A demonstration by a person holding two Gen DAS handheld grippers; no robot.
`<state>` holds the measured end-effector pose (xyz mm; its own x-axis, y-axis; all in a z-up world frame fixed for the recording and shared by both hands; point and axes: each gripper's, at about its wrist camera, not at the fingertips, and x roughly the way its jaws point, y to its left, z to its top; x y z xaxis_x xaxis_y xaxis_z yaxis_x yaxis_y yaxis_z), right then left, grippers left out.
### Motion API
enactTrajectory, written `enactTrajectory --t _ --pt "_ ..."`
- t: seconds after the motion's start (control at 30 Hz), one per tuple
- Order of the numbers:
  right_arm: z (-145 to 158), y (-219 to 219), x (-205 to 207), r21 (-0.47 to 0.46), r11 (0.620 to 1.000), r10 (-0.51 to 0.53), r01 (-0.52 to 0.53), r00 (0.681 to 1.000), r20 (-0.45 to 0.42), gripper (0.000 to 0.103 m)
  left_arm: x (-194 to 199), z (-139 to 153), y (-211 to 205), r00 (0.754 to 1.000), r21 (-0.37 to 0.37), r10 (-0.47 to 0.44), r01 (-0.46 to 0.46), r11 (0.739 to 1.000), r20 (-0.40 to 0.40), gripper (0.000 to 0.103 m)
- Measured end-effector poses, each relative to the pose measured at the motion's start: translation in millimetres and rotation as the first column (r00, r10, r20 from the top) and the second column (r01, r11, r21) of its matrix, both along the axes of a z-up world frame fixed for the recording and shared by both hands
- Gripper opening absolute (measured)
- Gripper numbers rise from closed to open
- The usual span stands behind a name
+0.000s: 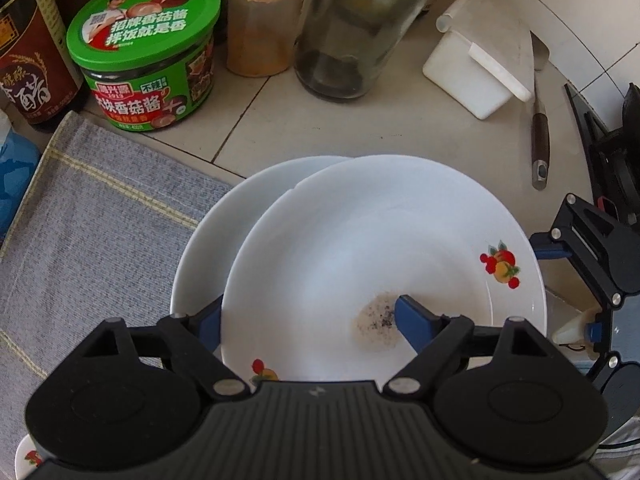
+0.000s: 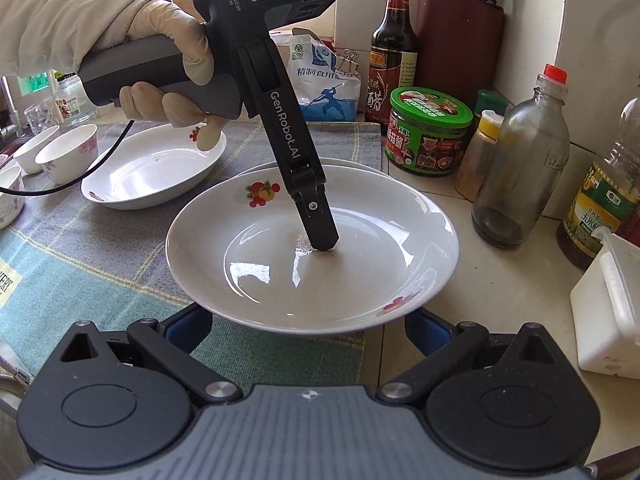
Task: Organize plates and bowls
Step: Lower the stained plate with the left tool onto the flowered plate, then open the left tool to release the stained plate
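Observation:
A white plate with fruit prints [image 1: 360,248] [image 2: 312,248] lies tilted on top of a second white plate [image 1: 224,224] [image 2: 352,166]. My left gripper [image 1: 308,316] [image 2: 320,236] straddles the top plate's rim, one finger inside resting on the plate's floor, the other outside; the jaws look closed on the rim. My right gripper [image 2: 308,332] is open, its fingers under the near rim of the same plate; it shows at the right edge of the left wrist view [image 1: 576,248]. A third plate [image 2: 156,168] and small bowls [image 2: 68,152] sit to the left.
Grey-blue cloth [image 1: 92,216] [image 2: 100,248] under the plates. Green-lidded jar [image 1: 148,52] [image 2: 430,132], vinegar bottle [image 2: 394,48], spice jar [image 1: 262,20], glass bottle [image 1: 356,28] [image 2: 520,168], oil bottle [image 2: 604,184], white container [image 1: 476,68] [image 2: 608,308] and a knife [image 1: 540,136] crowd the tiled counter.

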<state>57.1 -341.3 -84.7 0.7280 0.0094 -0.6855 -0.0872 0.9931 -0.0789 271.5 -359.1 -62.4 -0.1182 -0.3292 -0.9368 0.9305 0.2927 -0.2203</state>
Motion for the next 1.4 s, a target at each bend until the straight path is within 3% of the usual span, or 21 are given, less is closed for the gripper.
enactTrajectory --t 0.5,1.07,1.4 --pt "1 -3 -3 0.021 1.0 0.01 -0.01 1.0 0.022 0.103 -1 -2 4 1.0 0.036 0.004 -0.005 0.999 0.024 0.087" --pt "-1 -5 -3 0.042 0.999 0.03 -0.031 0.999 0.035 0.103 6 5 41 0.995 0.037 0.092 -0.092 0.995 -0.023 0.088" --pt "-1 -5 -3 0.044 0.999 0.029 -0.031 0.999 0.041 0.103 3 14 51 0.991 0.026 0.136 -0.136 0.99 -0.004 0.089"
